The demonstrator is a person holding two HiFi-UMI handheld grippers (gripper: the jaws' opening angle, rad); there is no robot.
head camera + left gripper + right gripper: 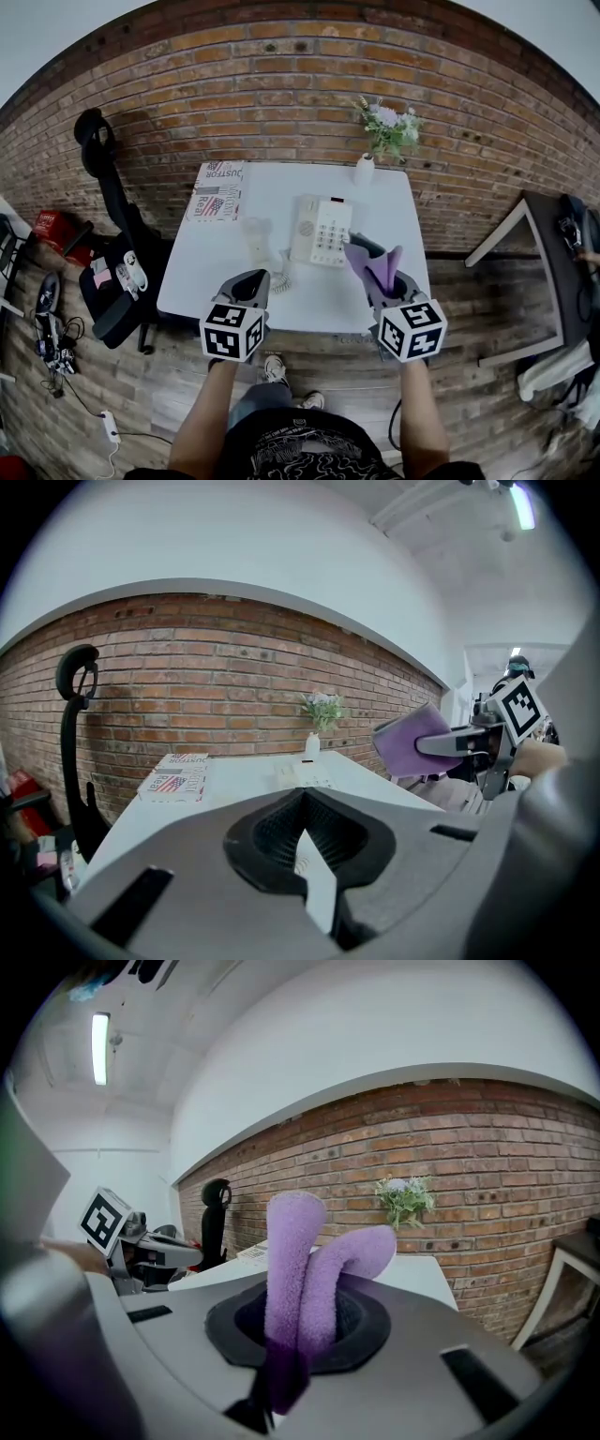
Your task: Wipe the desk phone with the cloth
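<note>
A white desk phone [322, 230] lies on the white table [375, 202], right of its middle, and its coiled cord [280, 278] trails toward the front edge. My right gripper [382, 278] hovers over the table's front right part, just in front of the phone. It is shut on a purple cloth [379, 265], which stands up folded between the jaws [298, 1274]. My left gripper [249, 279] hangs over the front edge, left of the cord, shut with nothing in it [302, 808]. In the left gripper view the phone [306, 775] shows far ahead and the cloth [412, 742] at the right.
A printed box [220, 190] lies at the table's back left corner. A small white vase [365, 170] with flowers stands at the back edge against the brick wall. A black office chair [108, 202] and bags stand left of the table, a dark side table [544, 239] right.
</note>
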